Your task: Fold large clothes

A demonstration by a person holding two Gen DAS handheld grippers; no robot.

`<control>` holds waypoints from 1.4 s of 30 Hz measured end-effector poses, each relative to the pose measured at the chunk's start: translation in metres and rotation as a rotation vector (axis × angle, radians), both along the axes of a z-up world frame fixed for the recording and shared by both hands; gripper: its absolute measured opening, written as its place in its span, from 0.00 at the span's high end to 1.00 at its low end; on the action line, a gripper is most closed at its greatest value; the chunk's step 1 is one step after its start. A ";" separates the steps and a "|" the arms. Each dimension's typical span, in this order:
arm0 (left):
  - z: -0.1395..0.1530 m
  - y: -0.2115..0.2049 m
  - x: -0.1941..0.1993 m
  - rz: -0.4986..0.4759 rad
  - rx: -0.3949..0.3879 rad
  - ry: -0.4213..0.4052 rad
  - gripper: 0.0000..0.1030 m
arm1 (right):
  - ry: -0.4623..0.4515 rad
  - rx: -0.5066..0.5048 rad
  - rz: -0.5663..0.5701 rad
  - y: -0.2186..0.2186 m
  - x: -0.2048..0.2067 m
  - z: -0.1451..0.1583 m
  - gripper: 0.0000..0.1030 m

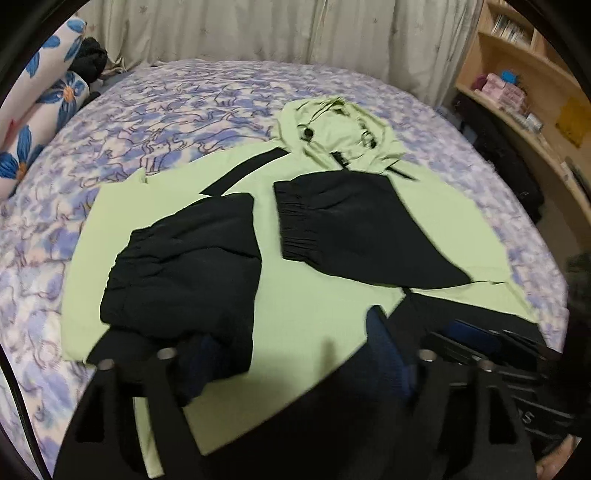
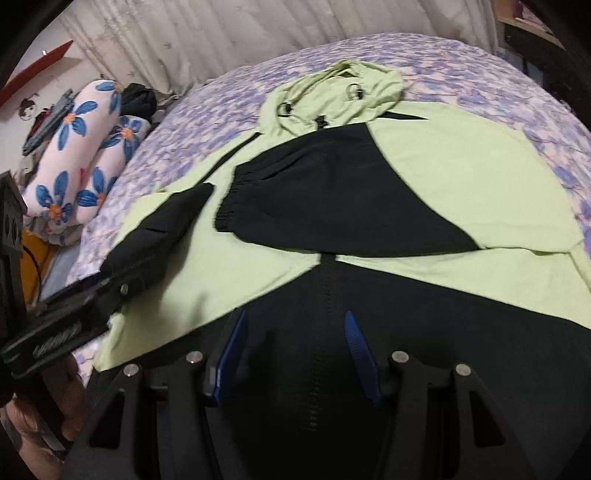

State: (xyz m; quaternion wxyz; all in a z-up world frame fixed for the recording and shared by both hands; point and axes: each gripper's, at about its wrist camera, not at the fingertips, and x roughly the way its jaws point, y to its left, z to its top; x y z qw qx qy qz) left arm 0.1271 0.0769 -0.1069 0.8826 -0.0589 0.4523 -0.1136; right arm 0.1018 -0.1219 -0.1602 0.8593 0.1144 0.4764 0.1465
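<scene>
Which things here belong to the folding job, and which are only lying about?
For the job: green and black hooded jacket, left gripper, right gripper.

Lying about: flowered pillows, dark bundle beside them, bedspread, curtain, shelf with small items.

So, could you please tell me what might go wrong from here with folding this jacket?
1. The black sleeves lie loosely folded across the green jacket; lifting the hem could slide them off.
2. The hood is bunched beyond the collar and may make the fold lumpy.
3. The left claw and right claw hover close together over the hem and might collide.
</scene>
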 end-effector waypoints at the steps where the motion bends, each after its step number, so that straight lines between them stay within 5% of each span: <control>1: 0.003 0.003 -0.002 0.000 -0.009 0.002 0.25 | -0.009 0.011 0.018 0.004 0.001 0.003 0.47; 16: 0.017 0.116 -0.050 0.260 -0.086 -0.001 0.25 | -0.164 -0.064 0.338 0.120 0.015 0.050 0.40; 24: -0.013 0.164 -0.055 0.392 -0.098 0.087 0.25 | -0.218 -0.271 0.548 0.205 0.009 0.022 0.40; 31: -0.025 0.167 -0.054 0.386 -0.109 0.111 0.25 | -0.206 -0.437 0.551 0.232 0.027 -0.005 0.41; 32: -0.026 0.167 -0.053 0.385 -0.110 0.112 0.25 | -0.202 -0.434 0.544 0.231 0.029 -0.005 0.43; 35: -0.029 0.168 -0.049 0.385 -0.114 0.110 0.25 | -0.185 -0.415 0.534 0.227 0.040 0.003 0.86; 42: -0.021 0.168 -0.042 0.380 -0.121 0.076 0.25 | -0.318 -0.241 0.419 0.180 0.058 0.081 0.93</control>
